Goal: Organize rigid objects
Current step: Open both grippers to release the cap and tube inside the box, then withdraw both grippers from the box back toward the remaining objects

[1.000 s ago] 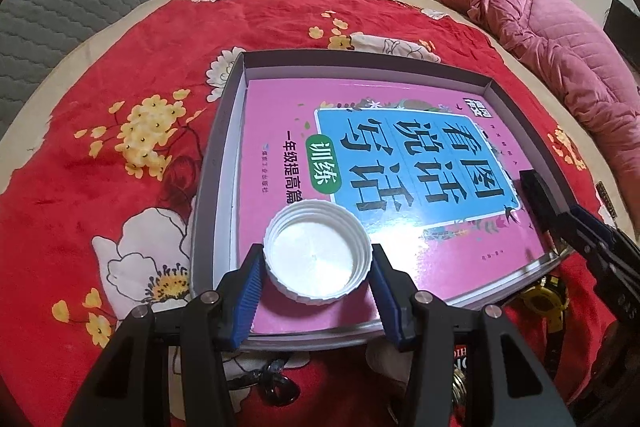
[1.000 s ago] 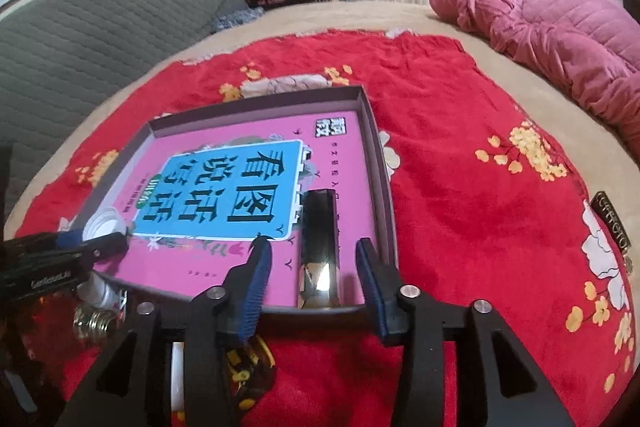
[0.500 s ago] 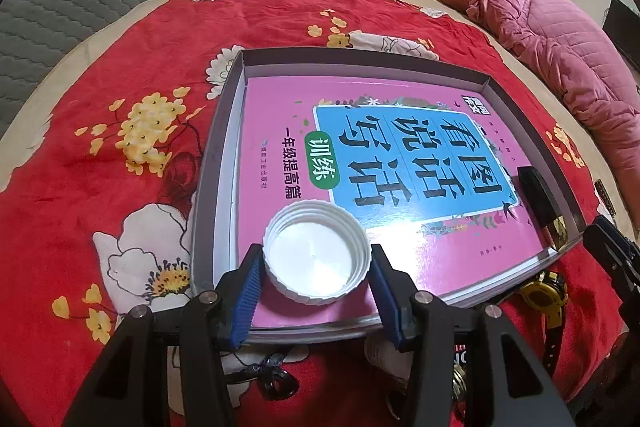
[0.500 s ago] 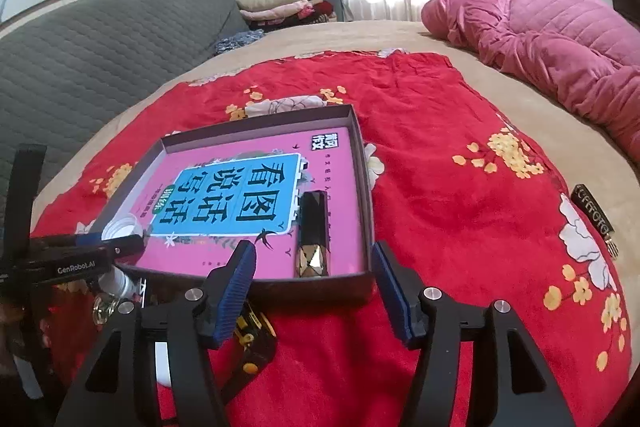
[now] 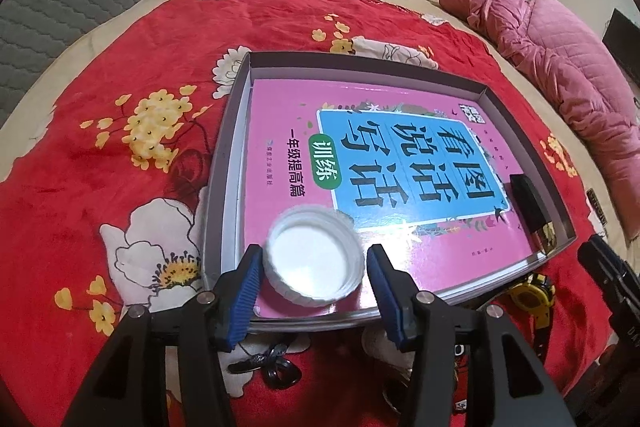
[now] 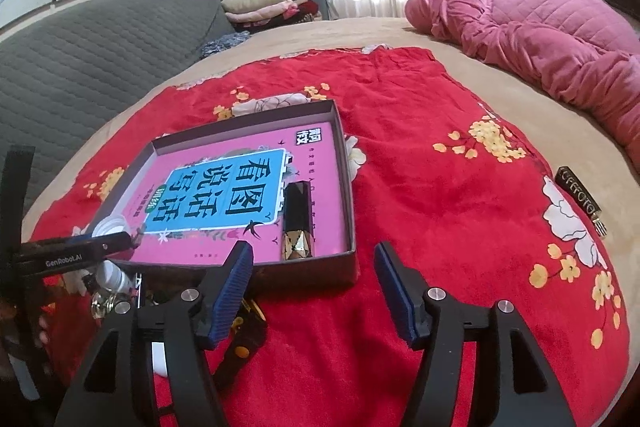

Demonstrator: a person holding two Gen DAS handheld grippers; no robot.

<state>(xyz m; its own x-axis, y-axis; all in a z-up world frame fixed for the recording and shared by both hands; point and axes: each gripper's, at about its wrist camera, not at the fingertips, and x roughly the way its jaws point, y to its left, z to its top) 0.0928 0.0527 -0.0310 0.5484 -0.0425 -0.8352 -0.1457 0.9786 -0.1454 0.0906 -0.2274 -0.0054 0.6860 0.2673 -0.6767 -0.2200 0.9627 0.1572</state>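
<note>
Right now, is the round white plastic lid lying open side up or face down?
Open side up. The round white plastic lid shows its ribbed rim and hollow inside, resting on the pink book in the tray.

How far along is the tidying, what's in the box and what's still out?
Done: pink book, white cap and black-gold tube lie in the grey box.
In hand: nothing; left tool is opening around the cap, right tool opening, empty.
Left: yellow tape measure, small bottle and black clip lie outside.
</note>
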